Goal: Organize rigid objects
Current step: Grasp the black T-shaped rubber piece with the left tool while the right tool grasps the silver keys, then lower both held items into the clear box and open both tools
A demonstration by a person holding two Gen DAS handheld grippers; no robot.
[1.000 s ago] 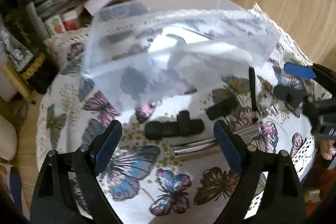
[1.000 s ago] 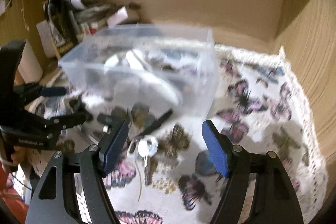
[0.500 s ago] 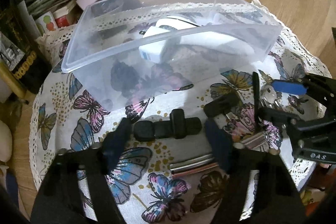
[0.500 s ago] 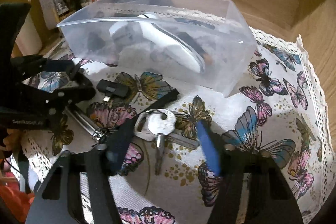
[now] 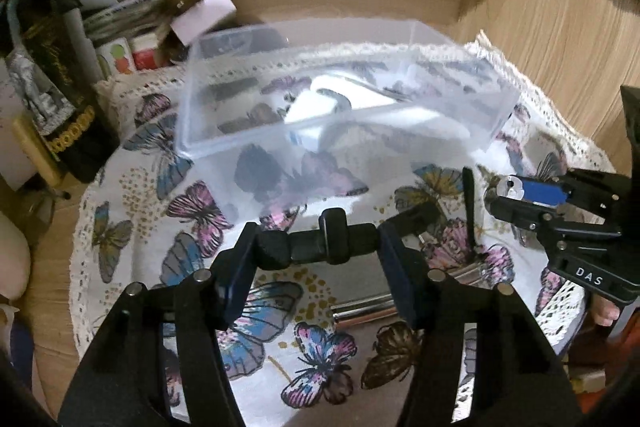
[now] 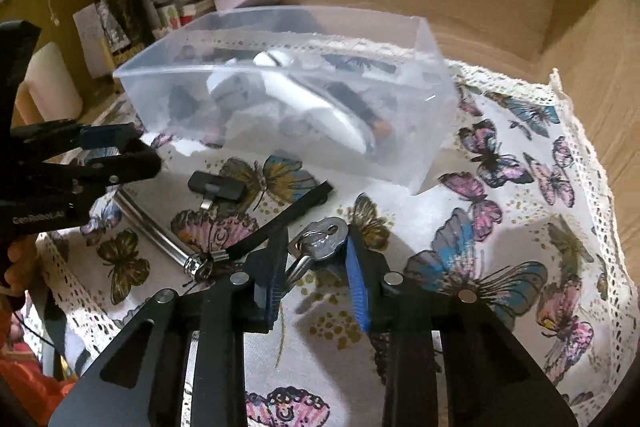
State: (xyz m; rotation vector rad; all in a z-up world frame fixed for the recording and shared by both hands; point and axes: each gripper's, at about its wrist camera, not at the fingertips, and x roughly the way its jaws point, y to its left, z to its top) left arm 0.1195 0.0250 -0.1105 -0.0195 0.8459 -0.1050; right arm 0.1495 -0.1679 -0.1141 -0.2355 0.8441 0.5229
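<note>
Pick-up step: black clip [image 5: 320, 243] pinched by left claw [image 5: 316, 267], keys [image 6: 320, 245] by right claw [image 6: 316, 267]; lift into clear bin [image 6: 424, 75] req'd next.

Both fisheye cameras sit low and close over the white butterfly-print tablecloth [image 5: 132, 227], facing the wooden back wall, the left from the left side, the right from the right, and the 2 share the clear plastic bin [image 5: 344, 103] [image 6: 424, 131].
</note>
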